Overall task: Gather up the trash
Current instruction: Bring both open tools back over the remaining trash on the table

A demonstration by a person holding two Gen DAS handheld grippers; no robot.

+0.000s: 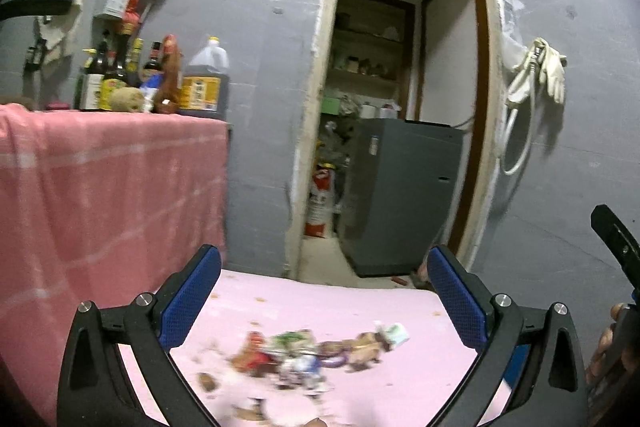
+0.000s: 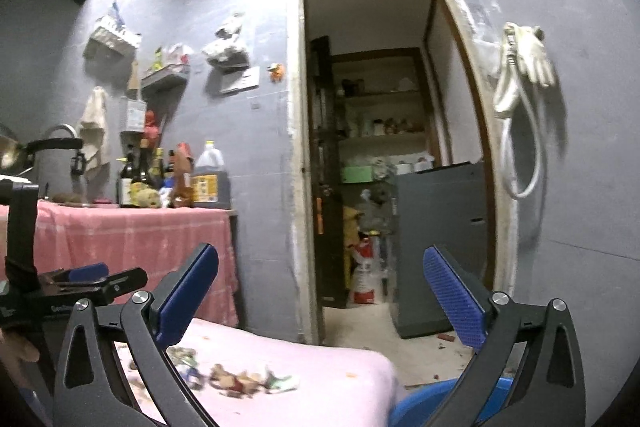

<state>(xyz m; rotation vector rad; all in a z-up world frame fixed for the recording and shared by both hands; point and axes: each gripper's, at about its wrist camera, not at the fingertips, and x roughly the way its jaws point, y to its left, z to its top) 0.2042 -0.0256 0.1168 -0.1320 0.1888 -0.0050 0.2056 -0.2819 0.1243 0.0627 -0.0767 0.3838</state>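
A pile of trash [image 1: 308, 355], wrappers and scraps, lies on a table with a pink cloth [image 1: 328, 299]. My left gripper [image 1: 324, 295] is open and empty, held above and just behind the pile. In the right wrist view the same trash [image 2: 240, 379] lies on the pink cloth [image 2: 328, 367], below and left of my right gripper [image 2: 320, 299], which is open and empty. The left gripper [image 2: 92, 277] shows at the left of the right wrist view. A blue bin [image 2: 436, 403] sits low at the table's right end, partly hidden by my right finger.
A counter with a pink checked cloth [image 1: 104, 187] stands to the left, with bottles and a jug [image 1: 206, 83] on it. An open doorway [image 1: 384, 107] ahead shows a grey appliance [image 1: 400, 195]. Gloves and a hose [image 1: 536, 75] hang on the right wall.
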